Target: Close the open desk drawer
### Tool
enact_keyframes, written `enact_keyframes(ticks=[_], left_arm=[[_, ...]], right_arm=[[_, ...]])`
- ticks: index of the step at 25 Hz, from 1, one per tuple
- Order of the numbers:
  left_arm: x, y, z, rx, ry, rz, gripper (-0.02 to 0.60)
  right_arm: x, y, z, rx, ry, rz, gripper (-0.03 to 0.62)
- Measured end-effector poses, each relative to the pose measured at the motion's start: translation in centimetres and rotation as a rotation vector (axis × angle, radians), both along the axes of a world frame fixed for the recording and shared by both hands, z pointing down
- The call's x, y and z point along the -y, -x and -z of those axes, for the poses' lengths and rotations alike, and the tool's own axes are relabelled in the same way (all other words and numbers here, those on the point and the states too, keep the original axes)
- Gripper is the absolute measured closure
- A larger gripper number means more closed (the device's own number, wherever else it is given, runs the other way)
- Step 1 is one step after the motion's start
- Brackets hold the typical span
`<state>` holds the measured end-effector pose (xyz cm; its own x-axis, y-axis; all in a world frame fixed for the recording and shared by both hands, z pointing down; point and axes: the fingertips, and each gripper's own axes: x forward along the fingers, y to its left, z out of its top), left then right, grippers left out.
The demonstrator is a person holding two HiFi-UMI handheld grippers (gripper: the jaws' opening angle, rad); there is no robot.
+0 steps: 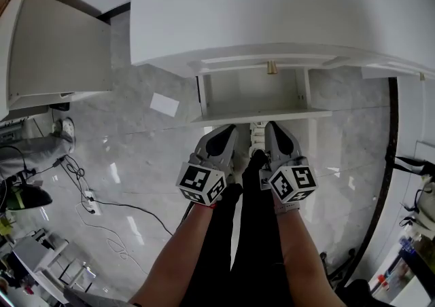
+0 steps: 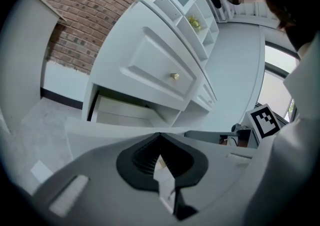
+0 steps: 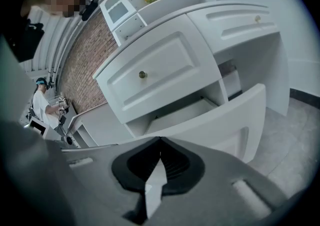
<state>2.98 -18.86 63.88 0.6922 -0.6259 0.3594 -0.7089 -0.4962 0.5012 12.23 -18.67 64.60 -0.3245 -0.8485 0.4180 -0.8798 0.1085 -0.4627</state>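
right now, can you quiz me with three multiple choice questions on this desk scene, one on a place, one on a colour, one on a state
1. Where does the open drawer sit against the knobbed drawer? A) above it B) below it C) left of it
2. What colour is the knob? A) black B) brass C) red
3. How is the left claw? A) wide open B) shut on the knob C) shut, empty
Key: B, it juts out beneath the knobbed front; B, it gleams brass on white; C, its jaws meet with nothing between them.
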Motion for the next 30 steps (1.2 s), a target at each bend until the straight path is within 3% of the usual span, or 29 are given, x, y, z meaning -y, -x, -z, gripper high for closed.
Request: enact_keyframes(ticks=[30], left_arm=[[9.4,0.5,0.6,-0.007,-0.04,0.177,0.578]], right_arm=[[9.1,-0.2,0.2,0.064,-0.011,0.056,0.592]])
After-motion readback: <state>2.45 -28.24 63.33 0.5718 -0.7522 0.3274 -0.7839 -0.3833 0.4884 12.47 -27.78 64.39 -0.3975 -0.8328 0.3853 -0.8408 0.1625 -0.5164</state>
